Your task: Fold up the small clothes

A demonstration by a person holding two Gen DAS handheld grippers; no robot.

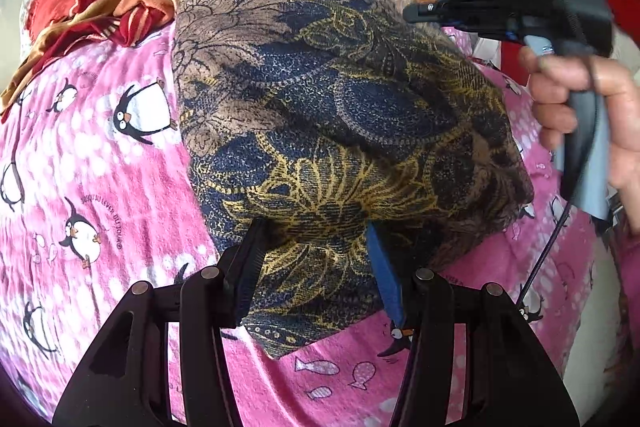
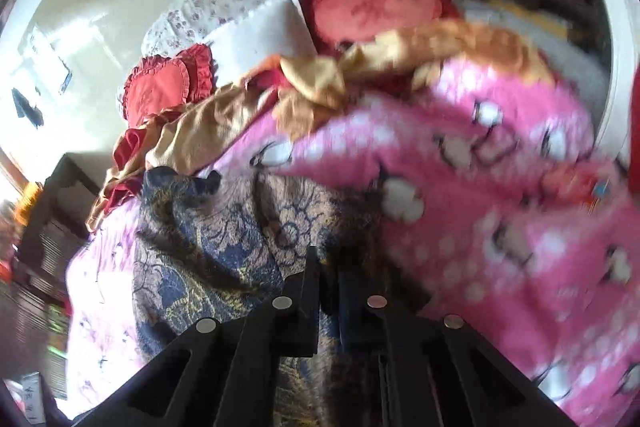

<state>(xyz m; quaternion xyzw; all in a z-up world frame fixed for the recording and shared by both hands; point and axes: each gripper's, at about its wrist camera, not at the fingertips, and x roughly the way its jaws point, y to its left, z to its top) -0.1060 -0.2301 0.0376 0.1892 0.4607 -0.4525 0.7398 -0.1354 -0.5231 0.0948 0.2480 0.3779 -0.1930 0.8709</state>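
Left hand-held gripper (image 1: 316, 267) sits spread wide at the near edge of the dark floral garment (image 1: 332, 131), its black finger on one side and its blue-padded finger on the other, with a fold of cloth lying between them but not pinched. That navy, brown and gold garment lies folded into a rough rectangle on the pink penguin-print bedspread (image 1: 100, 187). Held in a bare hand (image 1: 588, 107), the right hand-held gripper (image 1: 416, 15) hovers above the garment's far right part, apart from the cloth in the left wrist view. In the blurred right wrist view its fingers (image 2: 310, 291) appear nearly pressed together with nothing clearly between them, though motion blur makes this uncertain. Beyond the garment, crumpled red and tan clothes (image 1: 96, 11) lie heaped near red ruffled cushions (image 2: 164, 87) at the head of the bed.
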